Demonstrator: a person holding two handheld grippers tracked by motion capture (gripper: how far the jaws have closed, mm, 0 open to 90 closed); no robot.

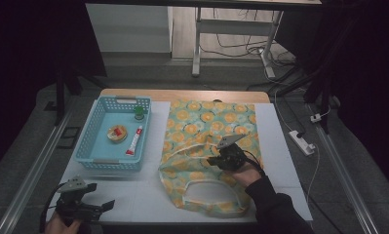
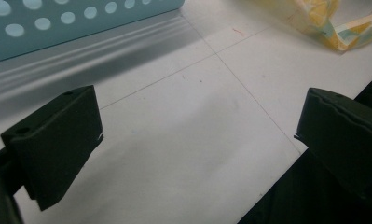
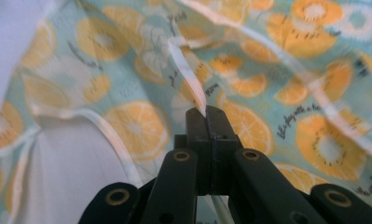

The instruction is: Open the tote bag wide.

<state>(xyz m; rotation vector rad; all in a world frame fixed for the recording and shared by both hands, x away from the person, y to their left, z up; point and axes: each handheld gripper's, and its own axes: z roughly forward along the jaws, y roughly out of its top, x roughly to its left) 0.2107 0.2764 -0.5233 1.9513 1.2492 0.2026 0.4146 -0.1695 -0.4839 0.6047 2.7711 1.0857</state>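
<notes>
A cloth bag (image 1: 211, 131) printed with orange slices on pale green lies flat on the white table (image 1: 133, 190), its handles toward the near edge. My right gripper (image 1: 213, 161) sits over the bag's mouth, shut on a fold of its white-trimmed edge (image 3: 188, 79). In the right gripper view the jaws meet at the tip (image 3: 206, 112) with the trim pinched between them and the bag (image 3: 127, 130) lifted into a ridge. My left gripper (image 1: 102, 196) rests at the near left corner, open (image 2: 197, 135) and holding nothing.
A blue perforated basket (image 1: 92, 131) stands at the left and holds a green-capped item (image 1: 139, 113), a round yellow and red thing (image 1: 117, 133) and a red and white tube (image 1: 134, 141). Its wall (image 2: 81, 23) lies just beyond my left gripper. A power strip (image 1: 301, 142) lies on the floor at right.
</notes>
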